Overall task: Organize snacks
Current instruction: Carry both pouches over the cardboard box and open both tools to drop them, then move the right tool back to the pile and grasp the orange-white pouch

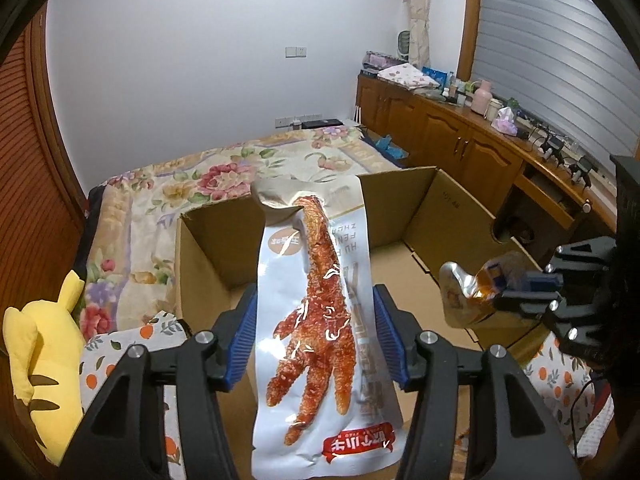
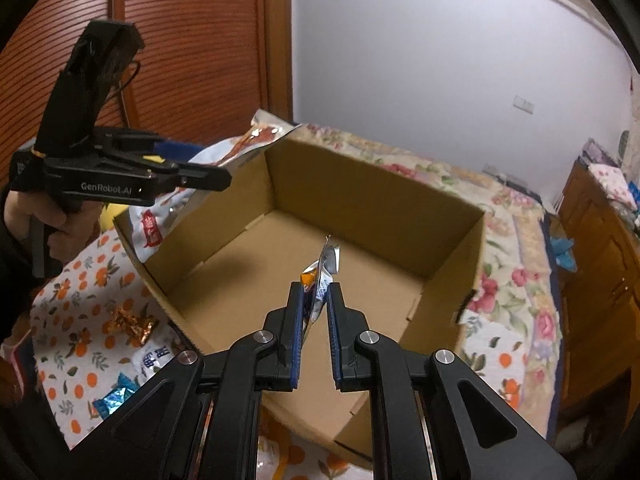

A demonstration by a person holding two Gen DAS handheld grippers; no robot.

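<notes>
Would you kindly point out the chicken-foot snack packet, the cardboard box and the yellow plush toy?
chicken-foot snack packet (image 1: 320,320): left wrist view, printed front.
cardboard box (image 2: 360,196): right wrist view, inner far wall.
yellow plush toy (image 1: 44,356): left wrist view, its body.

The snack pouch (image 1: 320,320) is white with a red-orange chicken foot print; the cardboard box (image 2: 360,200) plain brown; the bedspread (image 1: 224,168) floral; the cloth (image 2: 76,296) white with oranges.

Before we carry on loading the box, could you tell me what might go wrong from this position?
1. The chicken-foot packet sits loosely between the left gripper pads and overhangs the cardboard box wall, so it may fall outside.
2. The right gripper pinches only the small snack packet by its edge; it could slip early.
3. Both grippers converge on the box and might collide.
</notes>
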